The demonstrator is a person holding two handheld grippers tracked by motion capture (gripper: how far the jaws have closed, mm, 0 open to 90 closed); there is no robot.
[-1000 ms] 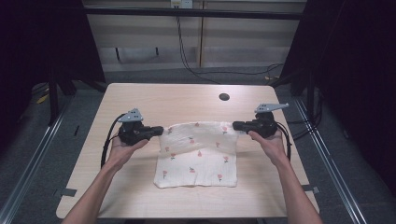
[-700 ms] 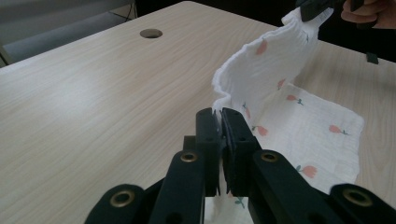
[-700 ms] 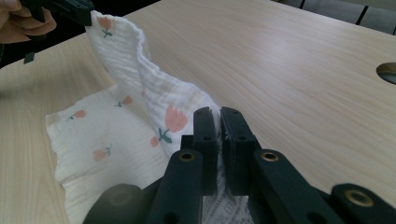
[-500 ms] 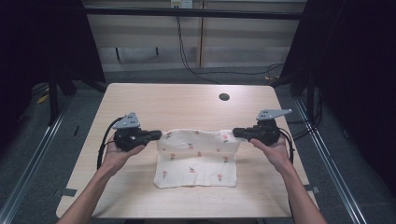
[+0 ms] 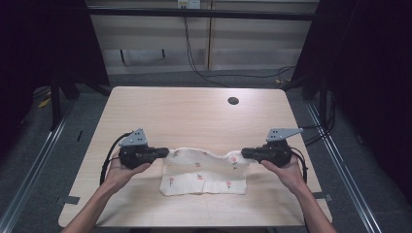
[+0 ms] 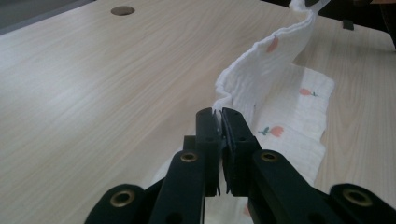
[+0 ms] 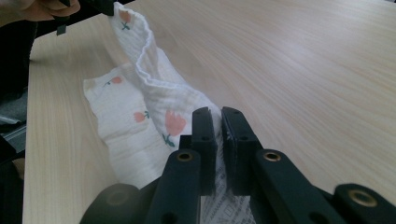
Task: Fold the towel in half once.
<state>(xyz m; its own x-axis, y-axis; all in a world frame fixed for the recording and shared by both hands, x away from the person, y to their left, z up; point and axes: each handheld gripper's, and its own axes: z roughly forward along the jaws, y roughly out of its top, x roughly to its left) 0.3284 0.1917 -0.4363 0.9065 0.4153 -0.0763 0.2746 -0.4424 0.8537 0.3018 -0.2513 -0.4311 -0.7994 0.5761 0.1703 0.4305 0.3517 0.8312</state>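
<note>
Table (image 5: 194, 116): pale wood-grain top with rounded corners, a small dark round hole (image 5: 233, 101) set toward its far right. All other positions below are given relative to this table.

Cloth (image 5: 204, 174): white crinkled muslin printed with small orange flowers, placed at the near middle of the table. Its near half is laid flat on the top; its far edge is lifted clear of the table and sags in the middle between two held corners. The fabric is judged soft and limp, likely to fold wherever tension is lost.

Left gripper (image 5: 163, 153): held over the near left of the table in the person's left hand (image 5: 124, 170). In the left gripper view its jaws are seen pressed together on the cloth's corner (image 6: 219, 100), which stands just above the tips.

Right gripper (image 5: 245, 154): held over the near right of the table in the person's right hand (image 5: 286, 172). In the right gripper view the jaws are seen close together with cloth (image 7: 173, 116) running between and beneath them; a grip on the corner is judged, though a narrow slit is left at the tips.

Step in hand, as judged: a fold of the far edge toward the near edge. For a clean result, both corners are best carried level and at equal pace, the sag is taken out by a light outward pull, and the corners are laid squarely on the near ones before release.
</note>
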